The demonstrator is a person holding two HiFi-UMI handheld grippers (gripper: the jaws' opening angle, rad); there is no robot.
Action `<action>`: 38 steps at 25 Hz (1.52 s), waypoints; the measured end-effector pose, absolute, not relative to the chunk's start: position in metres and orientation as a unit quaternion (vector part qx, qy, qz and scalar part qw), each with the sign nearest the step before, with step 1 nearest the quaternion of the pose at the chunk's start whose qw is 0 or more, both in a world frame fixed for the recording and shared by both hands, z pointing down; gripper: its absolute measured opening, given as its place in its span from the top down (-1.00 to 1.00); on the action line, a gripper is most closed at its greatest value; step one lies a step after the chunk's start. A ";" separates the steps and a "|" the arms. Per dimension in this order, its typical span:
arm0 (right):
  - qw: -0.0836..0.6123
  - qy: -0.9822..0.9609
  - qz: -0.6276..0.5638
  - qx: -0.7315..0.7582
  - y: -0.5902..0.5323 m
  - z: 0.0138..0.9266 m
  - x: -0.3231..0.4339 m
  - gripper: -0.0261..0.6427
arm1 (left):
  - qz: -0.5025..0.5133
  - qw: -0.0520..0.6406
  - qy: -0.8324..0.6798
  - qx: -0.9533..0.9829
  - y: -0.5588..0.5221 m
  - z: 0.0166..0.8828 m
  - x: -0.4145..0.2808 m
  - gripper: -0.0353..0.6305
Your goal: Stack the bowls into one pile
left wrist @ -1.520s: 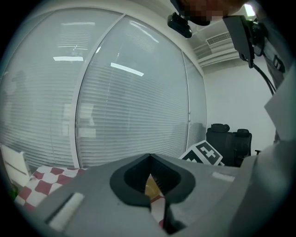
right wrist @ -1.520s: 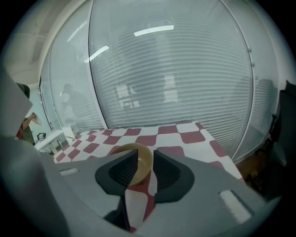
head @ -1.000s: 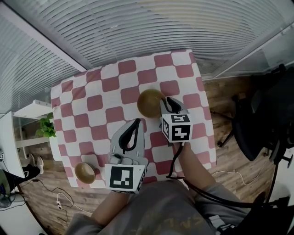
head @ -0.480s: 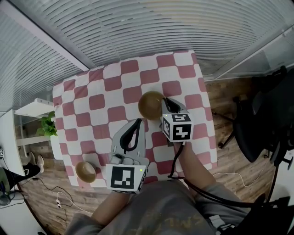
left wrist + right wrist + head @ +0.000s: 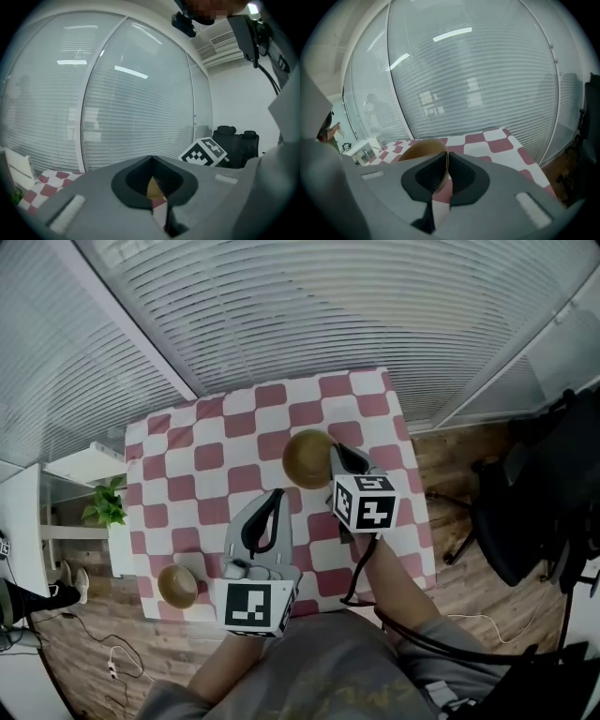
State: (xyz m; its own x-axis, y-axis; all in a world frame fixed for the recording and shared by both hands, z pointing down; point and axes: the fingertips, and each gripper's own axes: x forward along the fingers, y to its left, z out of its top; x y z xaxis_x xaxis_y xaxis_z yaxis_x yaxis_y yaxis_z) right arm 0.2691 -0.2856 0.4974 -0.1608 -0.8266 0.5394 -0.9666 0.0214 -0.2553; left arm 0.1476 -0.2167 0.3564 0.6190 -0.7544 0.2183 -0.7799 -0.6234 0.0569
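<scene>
Right tongs (image 5: 340, 455) pinch the rim of the big brown bowl (image 5: 307, 457), far right on the checkered bench (image 5: 202, 465). Left tongs (image 5: 275, 498) are pressed together, empty, above mid-bench. Small bowl (image 5: 176, 585) sits at the near-left corner.

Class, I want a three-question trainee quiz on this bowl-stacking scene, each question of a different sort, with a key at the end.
1. Multiple choice: what is the right tool gripping?
A) the rim of the larger bowl
B) a plant pot
C) nothing

2. True or false: the left tool is shut, with nothing between its jaws.

3. Fill in the blank: the smaller bowl sits alone near the table corner closest to the person, on the person's ___ side.

Key: 1 A; 2 true; 3 left.
</scene>
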 end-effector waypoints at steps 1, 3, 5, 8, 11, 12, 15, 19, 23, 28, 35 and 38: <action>0.118 -0.706 0.286 0.637 -0.283 0.490 0.269 0.79 | 0.083 0.068 -0.430 0.897 -0.212 0.351 0.146 0.89; 0.116 -0.709 0.282 0.636 -0.273 0.478 0.267 0.79 | 0.077 0.059 -0.433 0.896 -0.200 0.341 0.143 0.89; 0.113 -0.713 0.275 0.635 -0.265 0.468 0.265 0.79 | 0.069 0.050 -0.438 0.895 -0.189 0.330 0.141 0.89; 0.109 -0.722 0.262 0.631 -0.254 0.455 0.262 0.79 | 0.059 0.037 -0.446 0.892 -0.174 0.319 0.137 0.89; 0.110 -0.728 0.256 0.626 -0.237 0.449 0.257 0.79 | 0.053 0.030 -0.458 0.887 -0.156 0.314 0.128 0.89; 0.112 -0.730 0.255 0.624 -0.230 0.448 0.255 0.79 | 0.052 0.029 -0.464 0.884 -0.149 0.312 0.124 0.89; 0.117 -0.739 0.255 0.613 -0.211 0.449 0.242 0.79 | 0.053 0.029 -0.483 0.873 -0.129 0.309 0.107 0.89; 0.120 -0.751 0.261 0.594 -0.192 0.448 0.217 0.79 | 0.059 0.029 -0.502 0.862 -0.106 0.308 0.086 0.89; 0.123 -0.767 0.262 0.572 -0.184 0.448 0.184 0.79 | 0.065 0.029 -0.526 0.847 -0.091 0.309 0.059 0.89; 0.141 -0.789 0.261 0.539 -0.181 0.454 0.126 0.79 | 0.066 0.037 -0.563 0.823 -0.079 0.311 0.007 0.89; 0.171 -0.826 0.246 0.477 -0.177 0.457 0.004 0.79 | 0.055 0.051 -0.627 0.776 -0.059 0.314 -0.103 0.89; 0.179 -0.842 0.237 0.451 -0.173 0.454 -0.051 0.79 | 0.048 0.054 -0.648 0.758 -0.049 0.317 -0.147 0.89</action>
State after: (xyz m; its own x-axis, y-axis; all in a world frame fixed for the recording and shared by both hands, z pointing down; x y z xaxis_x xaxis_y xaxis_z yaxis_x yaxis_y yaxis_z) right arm -0.0510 -0.1730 0.4542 -0.5290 -0.6744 0.5150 -0.8441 0.4803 -0.2381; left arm -0.1475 -0.0486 0.3166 0.1557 -0.9774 0.1430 -0.9878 -0.1546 0.0186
